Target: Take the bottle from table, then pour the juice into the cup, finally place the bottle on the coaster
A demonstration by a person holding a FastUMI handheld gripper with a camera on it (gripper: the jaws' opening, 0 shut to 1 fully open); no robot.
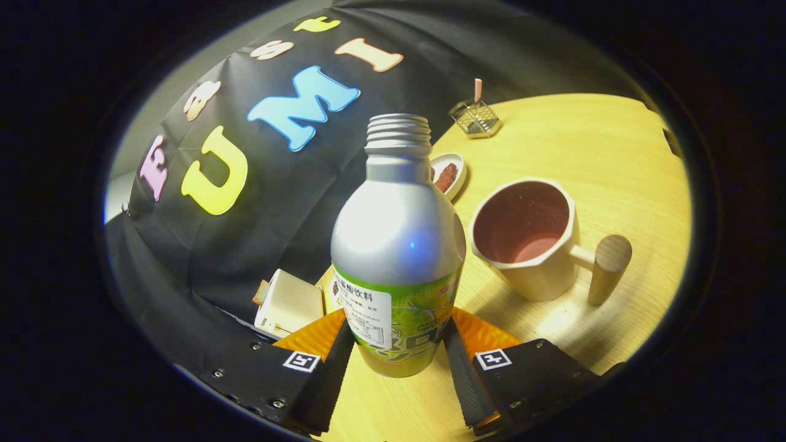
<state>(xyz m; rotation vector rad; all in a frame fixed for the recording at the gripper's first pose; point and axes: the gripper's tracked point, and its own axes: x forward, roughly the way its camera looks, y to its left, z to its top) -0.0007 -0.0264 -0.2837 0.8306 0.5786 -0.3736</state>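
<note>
Both fingers (399,362) press the lower sides of the uncapped silver bottle (398,245), gripping it tilted over the wooden surface (583,153). Just beyond, to its right, sits the empty cup (528,236). Farther off are a small dish (451,175) and a wire basket (476,118).

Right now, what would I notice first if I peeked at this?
The silver bottle, cap off, stands up big between the two fingers of the claw, which squeeze its sides. Just beyond it on the wooden table sits a cup with a round wooden handle.
</note>
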